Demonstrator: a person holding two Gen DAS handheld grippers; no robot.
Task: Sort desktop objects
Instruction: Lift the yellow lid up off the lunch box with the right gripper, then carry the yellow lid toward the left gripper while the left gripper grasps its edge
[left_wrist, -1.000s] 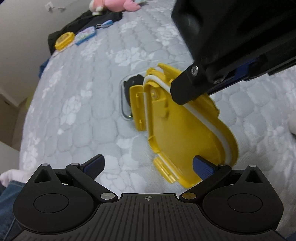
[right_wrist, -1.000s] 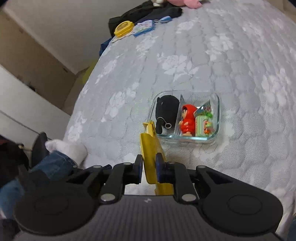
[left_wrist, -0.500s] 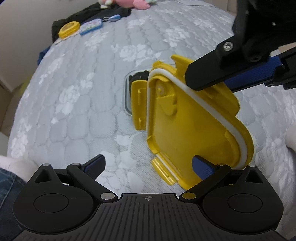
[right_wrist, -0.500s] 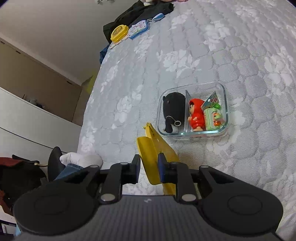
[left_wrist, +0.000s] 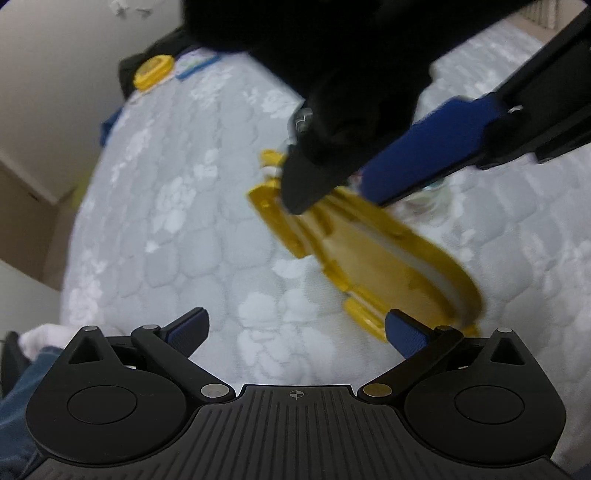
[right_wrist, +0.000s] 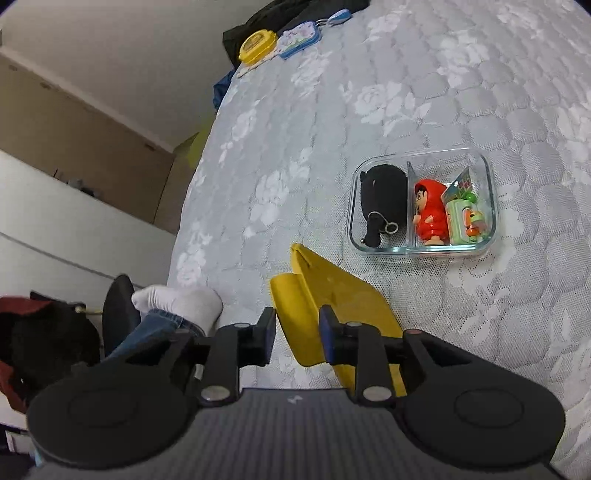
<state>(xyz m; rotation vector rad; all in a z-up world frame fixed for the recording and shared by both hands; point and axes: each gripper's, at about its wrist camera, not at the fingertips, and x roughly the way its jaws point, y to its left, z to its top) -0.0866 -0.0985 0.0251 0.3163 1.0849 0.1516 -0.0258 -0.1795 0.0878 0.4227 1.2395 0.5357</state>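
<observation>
Right gripper (right_wrist: 297, 334) jaws opening around yellow lid (right_wrist: 332, 306), its long axis toward the glass container (right_wrist: 491, 192) just ahead-right on the mattress (right_wrist: 406, 92); left gripper (left_wrist: 295, 332) wide open, empty.

The right gripper (right_wrist: 297, 334), black with blue pads, points steeply down at the quilted grey mattress (right_wrist: 424, 92), and its jaws are opening with the edge of the flat yellow plastic lid (right_wrist: 332, 291) between them, a gap showing on either side. The left gripper (left_wrist: 295, 325), of the same make, also tilts downward with its jaws spread wide and nothing between them. A white-socked foot (right_wrist: 181, 301) and a blue-jeaned leg (right_wrist: 147, 330) lie at the mattress's left edge.
</observation>
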